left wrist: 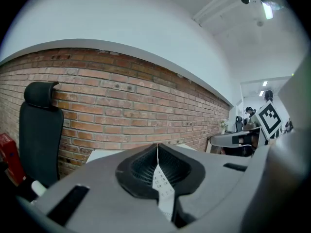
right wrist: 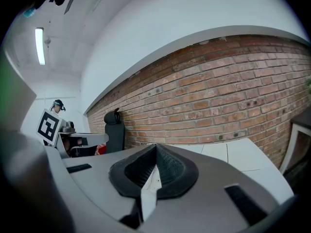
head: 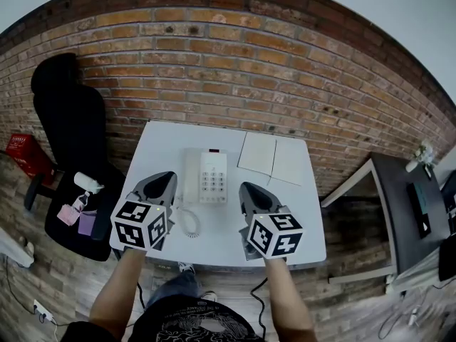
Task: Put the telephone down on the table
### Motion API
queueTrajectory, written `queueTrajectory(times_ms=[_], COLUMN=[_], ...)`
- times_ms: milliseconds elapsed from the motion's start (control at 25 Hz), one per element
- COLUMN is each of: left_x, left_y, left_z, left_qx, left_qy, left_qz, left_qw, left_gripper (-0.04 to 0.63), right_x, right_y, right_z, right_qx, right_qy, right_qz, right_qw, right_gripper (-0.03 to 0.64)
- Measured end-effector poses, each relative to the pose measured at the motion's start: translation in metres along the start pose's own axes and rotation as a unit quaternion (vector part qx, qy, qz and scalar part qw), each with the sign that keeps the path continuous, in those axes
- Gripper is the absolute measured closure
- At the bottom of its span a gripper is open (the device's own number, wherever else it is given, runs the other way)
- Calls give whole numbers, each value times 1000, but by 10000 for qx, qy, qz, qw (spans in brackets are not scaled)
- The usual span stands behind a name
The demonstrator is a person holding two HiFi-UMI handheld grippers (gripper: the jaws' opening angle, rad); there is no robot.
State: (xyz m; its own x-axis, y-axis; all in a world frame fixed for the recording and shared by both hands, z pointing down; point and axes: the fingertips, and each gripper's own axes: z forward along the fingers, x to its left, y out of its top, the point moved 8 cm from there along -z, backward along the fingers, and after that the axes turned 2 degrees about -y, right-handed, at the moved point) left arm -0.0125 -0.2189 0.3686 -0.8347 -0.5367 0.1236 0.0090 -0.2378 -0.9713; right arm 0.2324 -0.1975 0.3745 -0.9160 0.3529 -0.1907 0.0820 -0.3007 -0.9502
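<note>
A white desk telephone (head: pixel 204 177) lies on the white table (head: pixel 299 212), its handset on the left side of the base and a coiled cord (head: pixel 188 223) trailing toward the front edge. My left gripper (head: pixel 164 183) hovers just left of the phone, jaws shut with nothing between them. My right gripper (head: pixel 249 192) hovers just right of the phone, also shut and empty. In the left gripper view the phone's keypad (left wrist: pixel 160 178) shows through the slit of the shut jaws. The right gripper view shows only a strip of table through its shut jaws.
An open white notebook (head: pixel 272 157) lies at the table's back right. A black office chair (head: pixel 71 127) stands to the left, a red box (head: pixel 27 155) beyond it. A brick wall (head: pixel 235 63) runs behind. A dark desk (head: pixel 410 205) stands at the right.
</note>
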Motion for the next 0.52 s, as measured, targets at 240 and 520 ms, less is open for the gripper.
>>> queueTrajectory(times_ms=[240,520], left_x=[1,1], left_y=[-1,-4], left_z=[-1,-1], left_qx=[10,42], left_qy=[12,13], left_qz=[-44,-68], left_qw=[10000,10000], left_gripper=[583,583], right_x=[1,0], right_y=[-1,-1], right_z=[-1,0], right_qx=[5,2], right_qy=[-7,-15], right_qz=[8,30], right_qw=[10000,10000], right_gripper=[614,614])
